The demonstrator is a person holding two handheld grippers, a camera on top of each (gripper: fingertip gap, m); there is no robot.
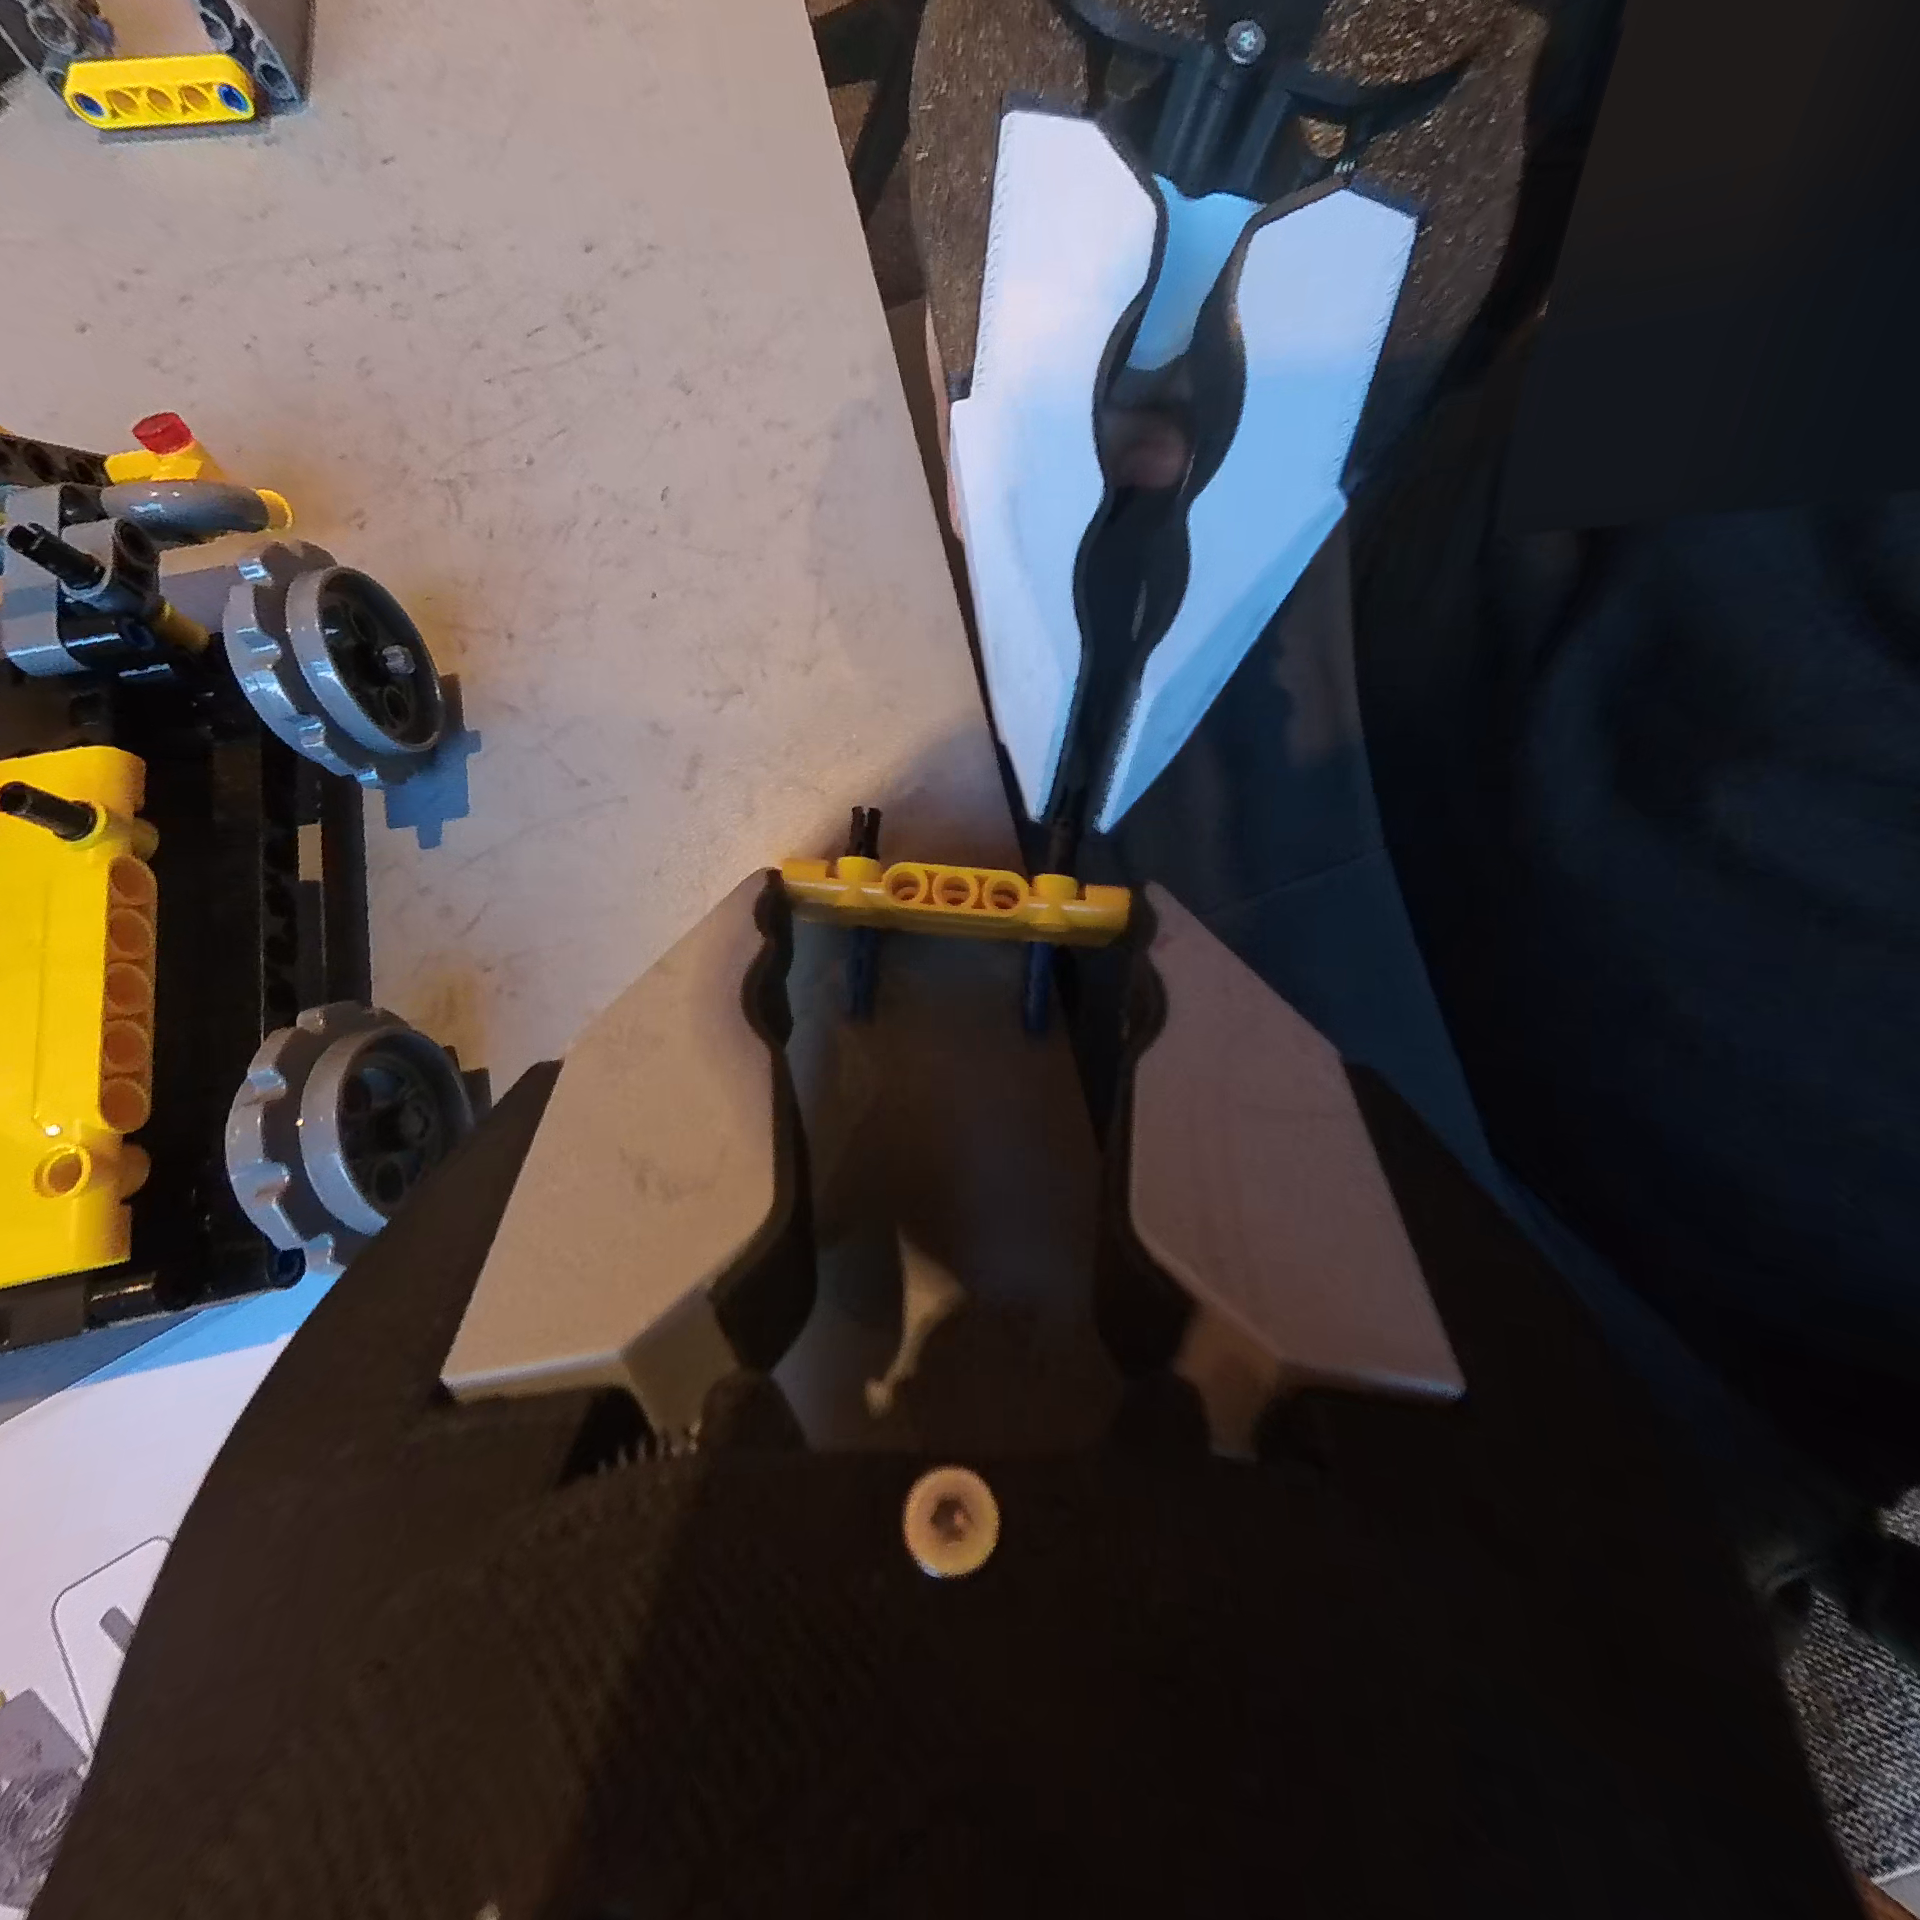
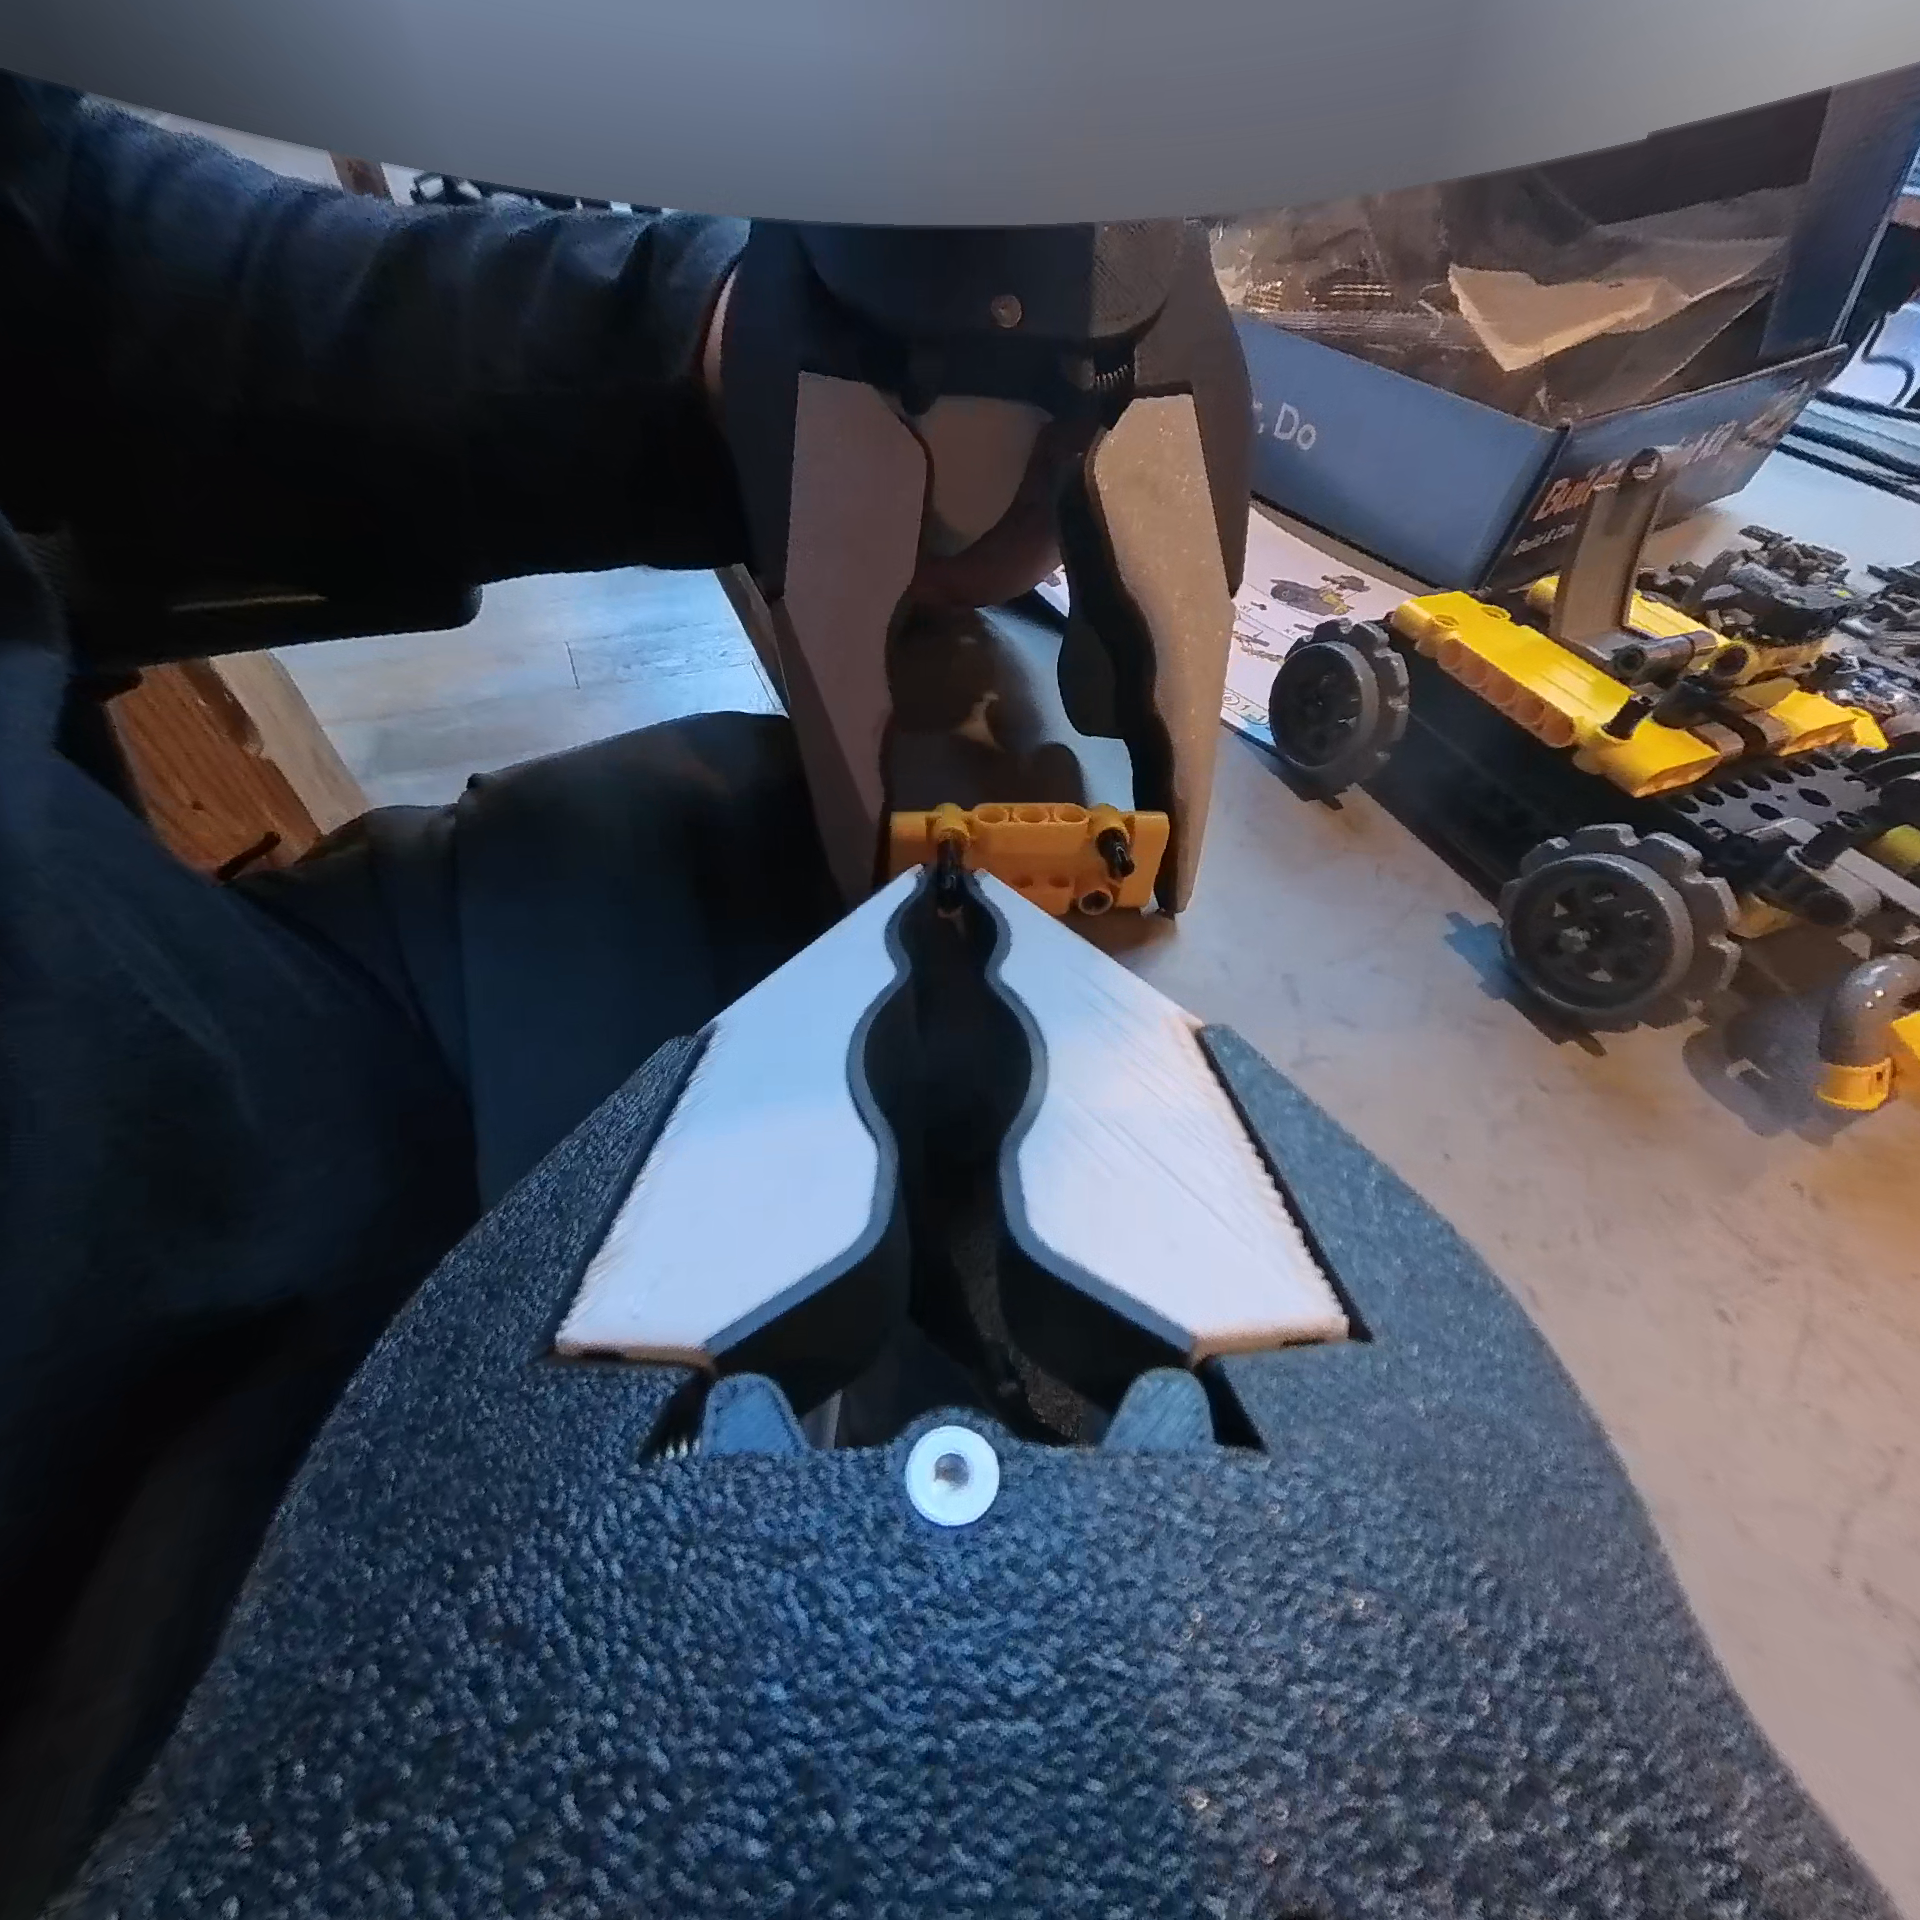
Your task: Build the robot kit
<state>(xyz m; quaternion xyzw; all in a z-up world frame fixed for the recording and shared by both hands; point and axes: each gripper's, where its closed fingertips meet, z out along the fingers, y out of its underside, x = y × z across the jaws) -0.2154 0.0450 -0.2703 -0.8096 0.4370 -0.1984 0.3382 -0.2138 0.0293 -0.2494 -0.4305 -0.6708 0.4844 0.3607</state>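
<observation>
My left gripper is shut on a short yellow beam with round holes, clamped end to end between its grey fingers at the table's edge. The beam has thin black pins through it; one stands free near its left end. My right gripper, with white fingers, comes in from the far side and is shut on the other black pin at the beam's right end. In the right wrist view my right gripper pinches that pin against the yellow beam, which the left gripper holds.
A yellow and black toy vehicle with grey toothed wheels stands on the beige table to the left; it also shows in the right wrist view. A second yellow beam lies far left. A blue box and an instruction sheet lie behind. A person's dark sleeve is close. My two grippers' fingertips are within a few centimetres of each other.
</observation>
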